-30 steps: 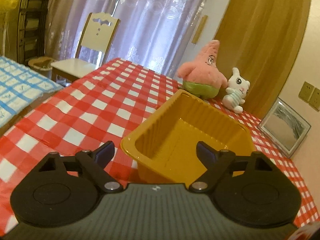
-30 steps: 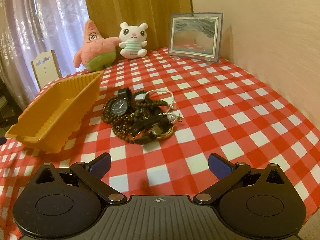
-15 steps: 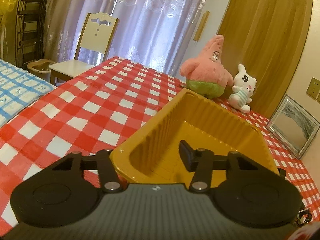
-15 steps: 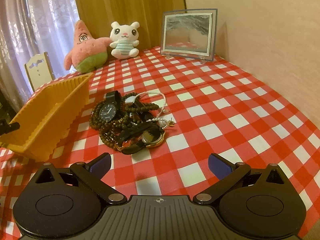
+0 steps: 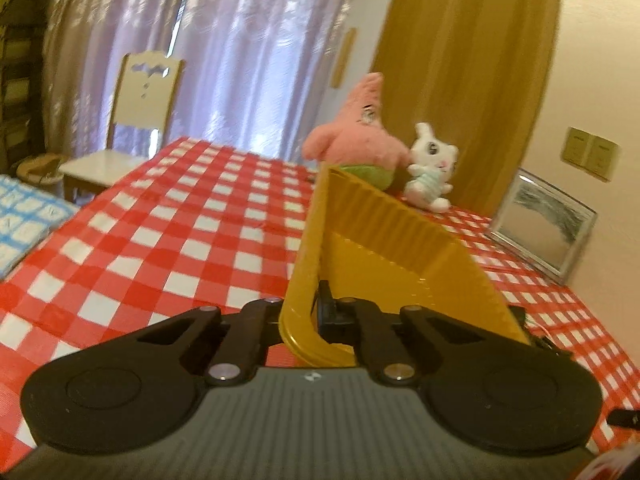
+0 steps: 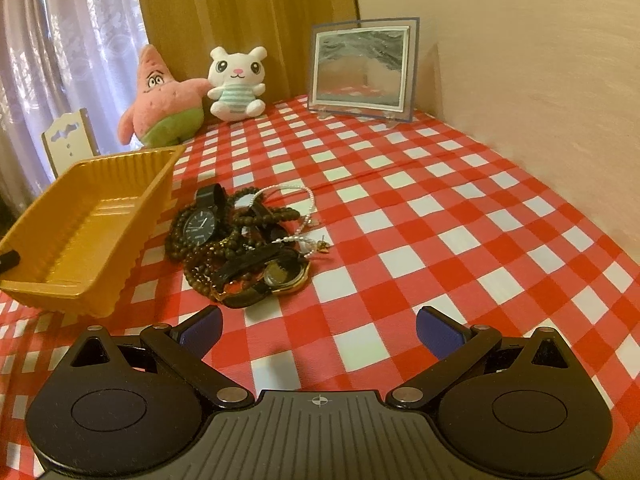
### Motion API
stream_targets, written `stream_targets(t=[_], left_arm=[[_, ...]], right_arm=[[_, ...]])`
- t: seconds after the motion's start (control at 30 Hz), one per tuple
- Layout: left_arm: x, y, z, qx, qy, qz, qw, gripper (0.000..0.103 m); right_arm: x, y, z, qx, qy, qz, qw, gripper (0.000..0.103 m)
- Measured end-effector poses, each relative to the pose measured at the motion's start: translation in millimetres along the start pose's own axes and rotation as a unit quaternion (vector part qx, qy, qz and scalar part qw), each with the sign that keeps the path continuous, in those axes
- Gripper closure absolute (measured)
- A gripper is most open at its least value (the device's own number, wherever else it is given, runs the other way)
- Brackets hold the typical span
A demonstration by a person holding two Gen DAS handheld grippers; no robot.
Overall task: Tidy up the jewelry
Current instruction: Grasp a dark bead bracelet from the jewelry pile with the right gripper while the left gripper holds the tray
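On the counter (image 6: 460, 200), under a red-and-white checked cloth, the jewelry (image 6: 244, 244) lies in one tangled heap just right of the tray (image 6: 80, 236). Heap contents: a black watch (image 6: 202, 224) with a dark dial, its markings too small to read; dark bead strands (image 6: 196, 270); a white pearl bracelet (image 6: 296, 194); a gold-rimmed watch (image 6: 286, 274) at the near edge. No brand or lettering is legible on any piece.

Tray: yellow-orange ribbed plastic, rectangular, nothing visible inside. Left tongs (image 5: 304, 312) pinch the near-left corner of the tray (image 5: 400, 248), one finger outside the wall and one inside; in the left wrist view the tray appears tilted, its far wall rising toward the toys. The tip of a left finger (image 6: 9, 260) shows at the tray's edge in the right wrist view.

Right tongs (image 6: 319, 326): spread wide, blue pads, holding nothing, poised above the cloth near the heap and pointing toward it.

Background, far edge of the counter: a pink starfish plush (image 6: 164, 100) touching a white bunny plush (image 6: 238, 84); to their right a framed picture (image 6: 364, 68) propped upright by the wall. Beyond the counter: a cream chair (image 5: 128, 120), sheer lilac curtains (image 5: 240, 40), an ochre drape (image 5: 460, 60), and wall switches (image 5: 590, 154) without readable labels.
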State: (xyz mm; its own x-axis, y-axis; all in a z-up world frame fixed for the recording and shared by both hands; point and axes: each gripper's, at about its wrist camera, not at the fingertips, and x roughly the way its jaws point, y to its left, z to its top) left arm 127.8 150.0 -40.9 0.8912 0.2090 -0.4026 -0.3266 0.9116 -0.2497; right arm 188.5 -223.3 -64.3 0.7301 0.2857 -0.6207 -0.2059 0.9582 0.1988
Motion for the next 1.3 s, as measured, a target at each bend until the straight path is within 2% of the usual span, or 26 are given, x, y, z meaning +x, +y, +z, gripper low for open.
stream_targets(t=[0.17,0.33,0.43,0.5,0.57,0.8,0.9,0.93,1.07,1.2,1.3], left_arm=[[-23.9,-11.0,5.9,0.061,-0.023,-0.009,0.9978,0.098],[-32.9,-9.6,19.3,0.076,-0.036,-0.015,0.9964,0.097],[-36.5,-12.3,24.3,0.078,-0.038,-0.029,0.9958,0.096],[-39.8,-14.4,25.4,0.075,-0.036,-0.046,0.9955,0.096],[-43.4,-18.9,24.2,0.080,-0.036,-0.053,0.9948,0.096],[-51.7,-25.8,18.4,0.079,-0.046,-0.048,0.9947,0.097],[-53.1,-25.3,17.2,0.077,-0.045,-0.048,0.9948,0.097],[-53.4,-25.1,16.8,0.077,-0.045,-0.047,0.9949,0.097],[-55.5,-23.8,14.2,0.074,-0.043,-0.044,0.9954,0.097],[-59.1,-22.9,12.5,0.072,-0.044,-0.037,0.9957,0.097],[-63.4,-22.8,12.0,0.077,-0.048,-0.028,0.9954,0.097]], right_arm=[[-3.5,0.6,1.4,-0.005,-0.008,0.007,1.000,0.000],[-2.4,9.8,6.2,-0.009,-0.018,0.027,0.999,0.001],[3.7,19.0,11.8,-0.014,-0.019,0.046,0.999,0.018],[10.4,24.5,15.0,-0.015,-0.017,0.054,0.998,0.024],[16.1,28.8,17.1,-0.013,-0.016,0.062,0.998,0.034],[33.5,29.5,23.3,0.033,0.007,0.084,0.996,0.055],[39.4,27.5,23.1,0.047,0.019,0.086,0.995,0.069],[40.8,26.8,22.6,0.050,0.021,0.089,0.995,0.079],[35.5,27.2,19.6,0.029,0.015,0.098,0.995,0.088],[23.2,34.5,14.0,-0.028,0.006,0.087,0.996,0.089],[15.3,34.4,10.4,-0.042,0.004,0.086,0.995,0.089]])
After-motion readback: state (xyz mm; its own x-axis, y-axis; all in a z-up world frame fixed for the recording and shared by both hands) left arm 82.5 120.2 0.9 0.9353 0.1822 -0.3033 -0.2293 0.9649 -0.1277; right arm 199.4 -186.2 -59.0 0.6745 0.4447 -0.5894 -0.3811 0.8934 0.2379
